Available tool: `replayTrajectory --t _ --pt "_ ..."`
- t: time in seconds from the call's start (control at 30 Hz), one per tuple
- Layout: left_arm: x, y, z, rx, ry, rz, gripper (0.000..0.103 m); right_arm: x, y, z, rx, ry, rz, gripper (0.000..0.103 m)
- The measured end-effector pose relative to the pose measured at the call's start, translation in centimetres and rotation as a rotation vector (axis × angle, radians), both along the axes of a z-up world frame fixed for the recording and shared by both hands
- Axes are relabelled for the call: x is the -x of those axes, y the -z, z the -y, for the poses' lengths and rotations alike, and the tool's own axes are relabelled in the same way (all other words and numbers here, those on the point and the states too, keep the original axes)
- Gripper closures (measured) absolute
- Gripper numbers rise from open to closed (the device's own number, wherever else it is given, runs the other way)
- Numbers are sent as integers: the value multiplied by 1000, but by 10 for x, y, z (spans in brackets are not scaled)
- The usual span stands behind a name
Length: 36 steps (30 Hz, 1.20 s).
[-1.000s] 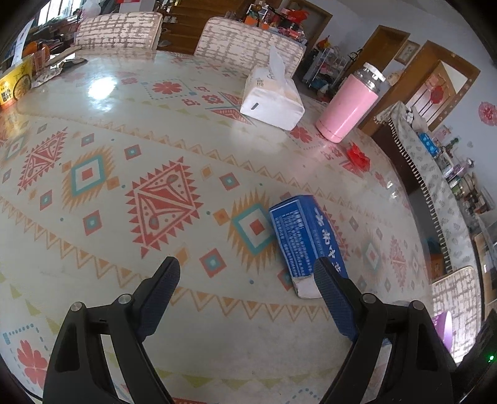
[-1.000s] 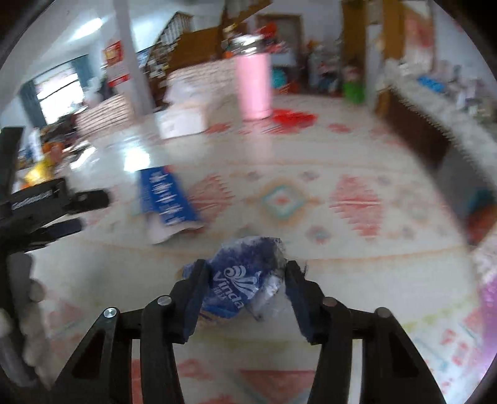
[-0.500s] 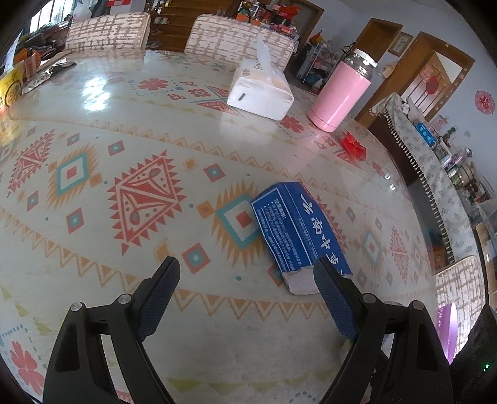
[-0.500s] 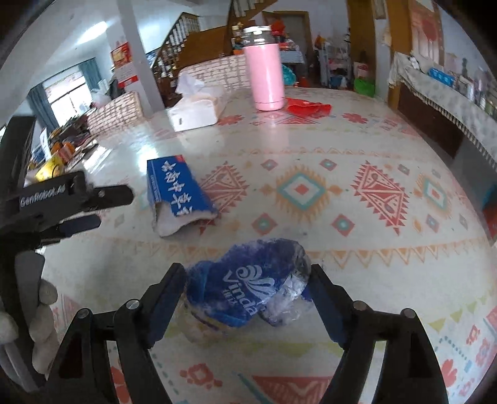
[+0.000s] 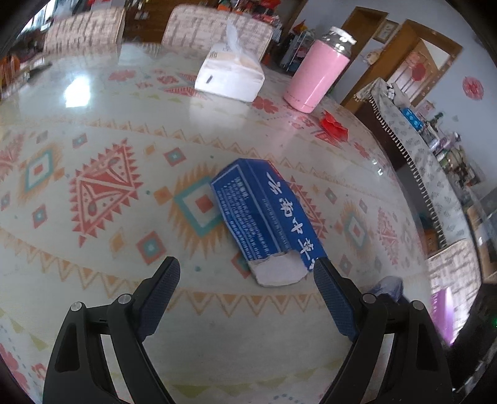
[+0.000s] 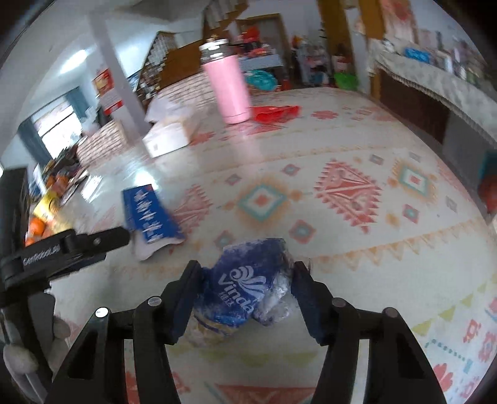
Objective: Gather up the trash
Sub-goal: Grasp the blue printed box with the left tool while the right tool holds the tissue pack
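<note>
The crumpled blue Vinda wrapper (image 6: 248, 292) sits pinched between the fingers of the right gripper (image 6: 247, 298), both dark pads pressing into its sides; clear, crinkled plastic bulges from its right edge. Whether it is lifted off the table (image 6: 310, 223) or resting on it cannot be told from this view. The table is covered with a glossy cloth patterned in red, orange and teal diamonds.

A second piece of trash, a flattened blue carton (image 5: 267, 217) with white characters and a torn white end, lies flat on the table (image 5: 93, 248). The left gripper (image 5: 248, 295) is held just short of it with its fingers spread wide and nothing between them; the torn end of the carton lies near the right-hand fingertip and does not touch the other. In the right wrist view the same carton (image 6: 149, 217) appears to the left of the wrapper, with the left gripper (image 6: 71, 248) beside it.

Farther back on the table stand a pink insulated bottle (image 5: 316, 71) with a silver lid and a white tissue box (image 5: 230, 77) with a tissue sticking up, near each other but apart. A scrap of red paper (image 5: 334, 127) lies close to the bottle's base. Chairs with woven backs (image 5: 217, 28) line the far edge.
</note>
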State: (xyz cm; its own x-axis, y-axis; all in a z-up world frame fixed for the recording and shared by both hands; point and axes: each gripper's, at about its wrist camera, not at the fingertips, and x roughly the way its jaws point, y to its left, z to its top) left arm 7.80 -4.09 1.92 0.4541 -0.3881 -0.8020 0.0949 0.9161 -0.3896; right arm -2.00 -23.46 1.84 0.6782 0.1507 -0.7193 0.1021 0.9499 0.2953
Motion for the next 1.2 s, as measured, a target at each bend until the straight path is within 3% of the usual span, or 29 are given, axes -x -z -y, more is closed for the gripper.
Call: replayTrajectory --t 0.07,0.3,0.67,0.73,0.8,1.0,1.2 --pt "-8 1 1 23 -8 -31 16 0 1 7 -33 15 -8 38" --pt "-31 -4 25 -90 3 -55 16 3 2 19 -98 44 -24 38" --pt "-32 1 66 -223 37 -56 15 10 -2 48 -184 142 -11 38" --pt "-28 -2 67 -225 36 -38 39 11 -3 49 -183 143 -8 38" --pt "-22 -7 64 -206 38 -27 50 12 -3 51 -185 147 -4 38" --pt "6 -31 47 -129 58 3 68 12 -3 49 -185 143 -2 42" --pt "43 -49 31 -94 83 47 72 11 -6 37 -150 98 13 46"
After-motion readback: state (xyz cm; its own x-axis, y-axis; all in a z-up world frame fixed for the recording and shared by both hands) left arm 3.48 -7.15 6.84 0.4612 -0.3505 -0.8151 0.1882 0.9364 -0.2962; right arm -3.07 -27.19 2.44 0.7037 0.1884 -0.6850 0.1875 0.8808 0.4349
